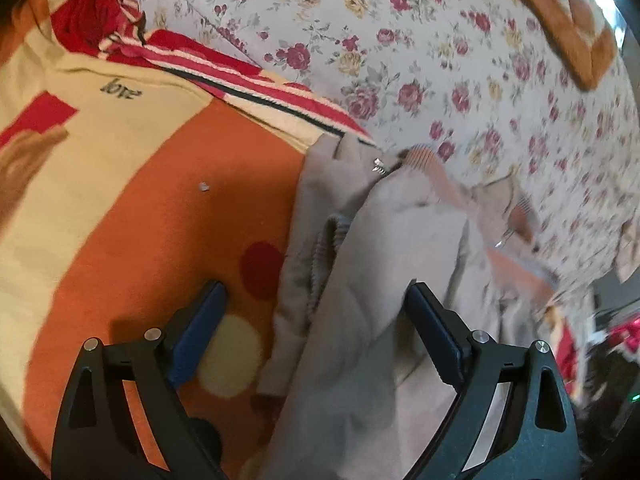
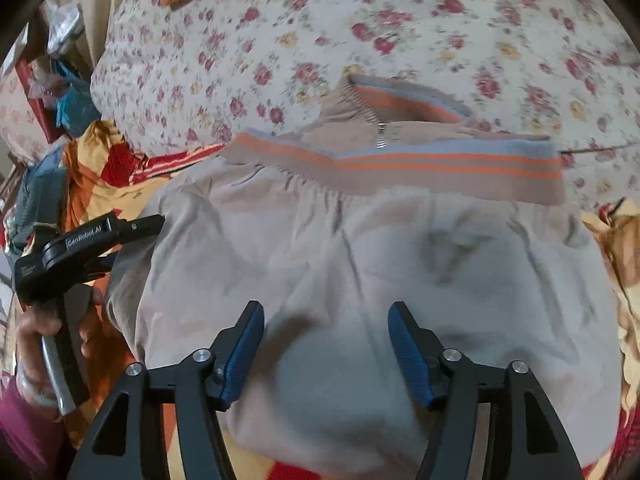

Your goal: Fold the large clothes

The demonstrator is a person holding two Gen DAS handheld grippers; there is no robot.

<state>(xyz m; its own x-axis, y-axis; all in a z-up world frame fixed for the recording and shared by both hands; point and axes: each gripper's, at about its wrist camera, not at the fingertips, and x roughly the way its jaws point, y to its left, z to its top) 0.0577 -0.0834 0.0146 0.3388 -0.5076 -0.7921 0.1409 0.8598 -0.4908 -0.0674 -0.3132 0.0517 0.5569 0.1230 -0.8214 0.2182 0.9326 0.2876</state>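
Beige jacket (image 2: 340, 264) lies on a floral bedspread (image 2: 280, 40); left gripper (image 1: 316, 332) and right gripper (image 2: 326, 344) hover wide open, holding nothing; best to pinch a single edge, then fold evenly

Beige zip-up jacket (image 2: 340, 264) lying flat-ish and a bit wrinkled on the bed, ribbed hem band (image 2: 440, 168) with grey and orange stripes facing away, zipper (image 2: 381, 136) closed.

Soft, even indoor light – both fisheye views bend hard toward dark rounded corners. Motion blur smears the floral bedspread (image 1: 460, 60) at the right edge; the fingers (image 2: 244, 354) stay sharp and cast faint shadows on the beige jacket (image 2: 360, 264)
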